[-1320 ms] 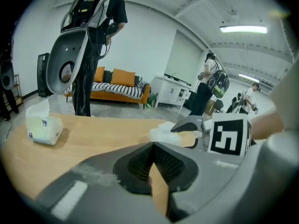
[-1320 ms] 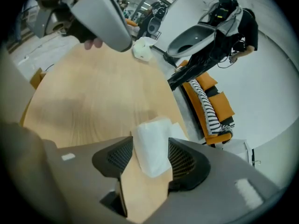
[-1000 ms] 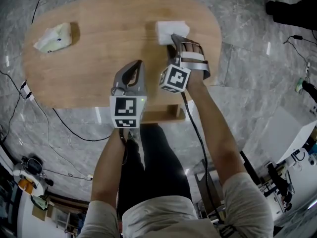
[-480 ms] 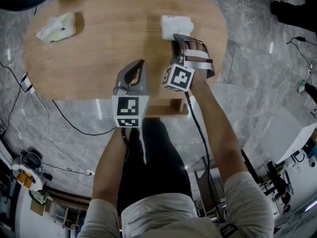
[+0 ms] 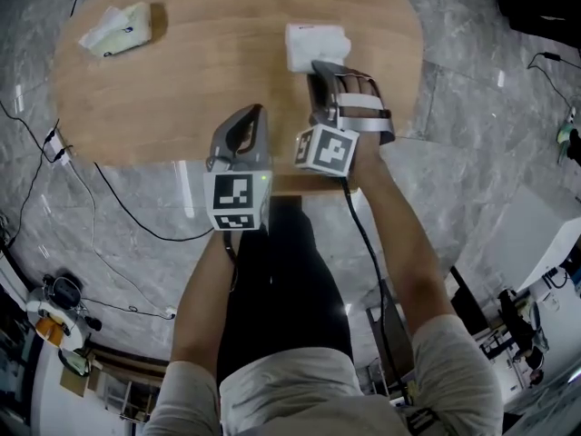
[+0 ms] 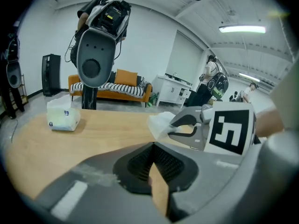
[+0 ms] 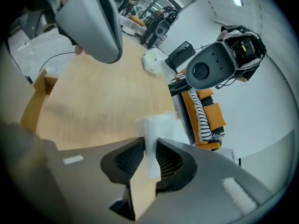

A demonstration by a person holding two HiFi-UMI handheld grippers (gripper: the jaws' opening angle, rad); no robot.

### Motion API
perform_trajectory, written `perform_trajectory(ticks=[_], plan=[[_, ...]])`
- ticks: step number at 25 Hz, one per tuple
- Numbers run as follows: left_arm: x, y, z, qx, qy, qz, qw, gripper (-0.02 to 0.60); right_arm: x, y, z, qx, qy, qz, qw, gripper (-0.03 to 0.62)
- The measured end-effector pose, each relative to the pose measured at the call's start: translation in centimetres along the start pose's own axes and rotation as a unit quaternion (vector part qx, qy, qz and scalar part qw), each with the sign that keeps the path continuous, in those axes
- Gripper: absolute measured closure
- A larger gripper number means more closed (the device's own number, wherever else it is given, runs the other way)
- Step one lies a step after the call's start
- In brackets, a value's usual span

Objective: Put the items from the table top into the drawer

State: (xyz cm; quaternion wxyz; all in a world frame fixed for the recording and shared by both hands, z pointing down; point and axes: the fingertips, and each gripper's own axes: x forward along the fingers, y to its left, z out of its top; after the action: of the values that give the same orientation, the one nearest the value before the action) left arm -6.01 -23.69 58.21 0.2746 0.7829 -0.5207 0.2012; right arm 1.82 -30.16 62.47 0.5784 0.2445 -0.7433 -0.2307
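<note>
Clamped only since 1 second ago, the right tongs are pinching the white tissue pack right of the table's middle. Its drawer is sitting behind them at the near edge, where the left tongs, shut and empty, are hovering. Far left, the 2nd pack is lying.

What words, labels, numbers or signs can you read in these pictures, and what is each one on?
No text can be read.
Far pack: small blue print, too small to read.
Left cube, right cube: black-and-white square markers, no letters.
Near pack: no print to be made out.
</note>
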Motion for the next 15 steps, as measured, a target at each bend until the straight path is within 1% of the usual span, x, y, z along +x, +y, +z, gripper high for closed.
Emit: perform_trajectory(ticks=[9, 15], plan=[[-7.0, 1.2, -3.2, 0.015, -0.010, 0.001, 0.9998, 0.565, -6.0, 4.5, 4.5, 0.019, -0.010, -0.015, 1.000, 0.508], [-12.0, 0.9, -6.2, 0.024, -0.017, -0.005, 0.9996, 0.565, -10.8, 8.7, 6.9, 0.031, -0.008, -0.025, 0.999, 0.508]])
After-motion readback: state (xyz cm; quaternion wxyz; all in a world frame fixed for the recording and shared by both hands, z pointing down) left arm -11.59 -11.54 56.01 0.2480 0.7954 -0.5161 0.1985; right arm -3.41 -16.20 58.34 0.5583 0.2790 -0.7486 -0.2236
